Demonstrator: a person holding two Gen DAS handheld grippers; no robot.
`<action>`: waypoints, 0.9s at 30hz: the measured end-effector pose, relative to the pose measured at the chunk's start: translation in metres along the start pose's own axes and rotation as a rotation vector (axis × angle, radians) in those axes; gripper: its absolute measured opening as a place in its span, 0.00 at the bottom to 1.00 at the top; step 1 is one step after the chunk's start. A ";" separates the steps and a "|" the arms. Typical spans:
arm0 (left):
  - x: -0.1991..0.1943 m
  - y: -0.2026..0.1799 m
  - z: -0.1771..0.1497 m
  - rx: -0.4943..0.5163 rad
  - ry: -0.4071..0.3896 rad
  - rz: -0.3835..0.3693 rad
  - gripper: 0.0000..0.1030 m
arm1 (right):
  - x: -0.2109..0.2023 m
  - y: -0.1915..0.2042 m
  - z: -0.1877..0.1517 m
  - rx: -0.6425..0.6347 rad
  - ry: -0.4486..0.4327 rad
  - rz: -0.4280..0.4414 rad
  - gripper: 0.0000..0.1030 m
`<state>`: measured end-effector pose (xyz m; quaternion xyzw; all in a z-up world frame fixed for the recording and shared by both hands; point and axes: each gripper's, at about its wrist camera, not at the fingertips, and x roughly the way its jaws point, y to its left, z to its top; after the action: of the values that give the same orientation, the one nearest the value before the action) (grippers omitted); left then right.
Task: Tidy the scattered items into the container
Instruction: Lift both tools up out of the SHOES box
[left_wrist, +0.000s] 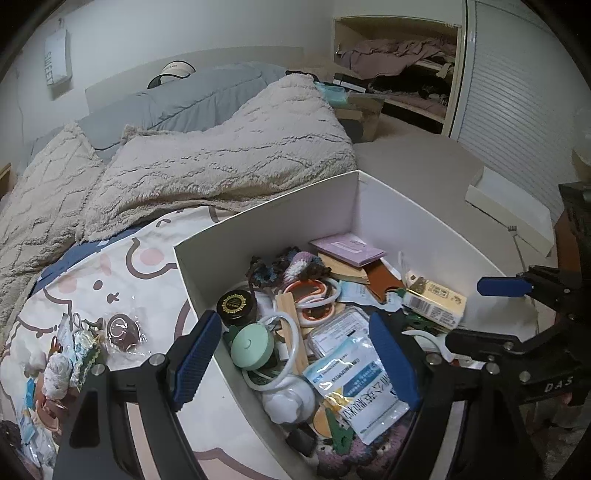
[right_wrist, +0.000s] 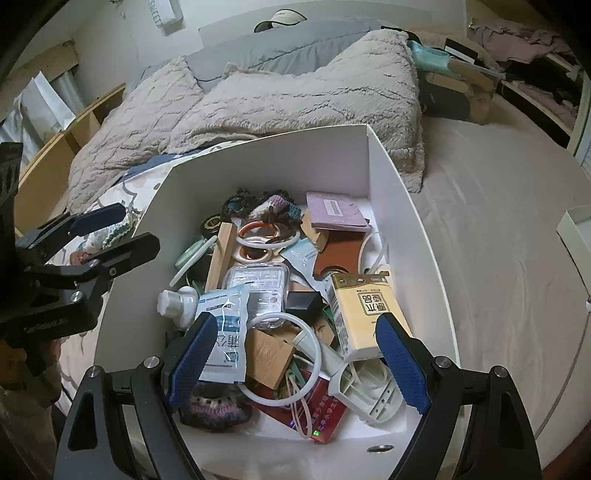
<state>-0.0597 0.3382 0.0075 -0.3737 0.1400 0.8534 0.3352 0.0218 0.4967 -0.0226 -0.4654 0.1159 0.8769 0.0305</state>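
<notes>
Bed (right_wrist: 498, 206), taupe sheet, filling both wrist views. Beige fleece blanket (left_wrist: 221, 155), heaped toward twelve o'clock of the box. Cartoon-print cover (left_wrist: 122, 280), spread at nine o'clock of the box in the left wrist view. White box (right_wrist: 391, 177), open-topped, resting on the bed, crowded with small goods. Left gripper (left_wrist: 295, 358), jaws spread wide, straddling the box's near wall, one blue pad outside it and one inside over the contents, nothing clasped. Right gripper (right_wrist: 299, 362), jaws equally wide apart, poised over the box's six o'clock end, gripping nothing. Yellow carton (right_wrist: 364, 314), inside the box at four o'clock. Blue-and-white sachet (right_wrist: 225, 325), inside at seven o'clock, beside a white ring (right_wrist: 284, 358). Mint round case (left_wrist: 253, 347) and black-lidded jar (left_wrist: 236, 304), inside near the nine o'clock wall. Loose packets and trinkets (left_wrist: 81, 343), still outside the box, clustered on the cartoon-print cover at nine o'clock.
</notes>
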 end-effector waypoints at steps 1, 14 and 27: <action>-0.002 -0.001 -0.001 0.002 -0.002 -0.002 0.80 | -0.001 0.000 0.000 0.003 -0.005 -0.001 0.85; -0.030 -0.002 -0.013 -0.006 -0.054 -0.009 0.87 | -0.030 0.004 -0.012 0.039 -0.105 -0.050 0.85; -0.061 0.002 -0.030 0.013 -0.120 0.031 1.00 | -0.058 0.029 -0.025 0.020 -0.236 -0.123 1.00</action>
<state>-0.0145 0.2933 0.0316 -0.3173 0.1310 0.8785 0.3321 0.0695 0.4657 0.0166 -0.3649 0.0918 0.9208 0.1023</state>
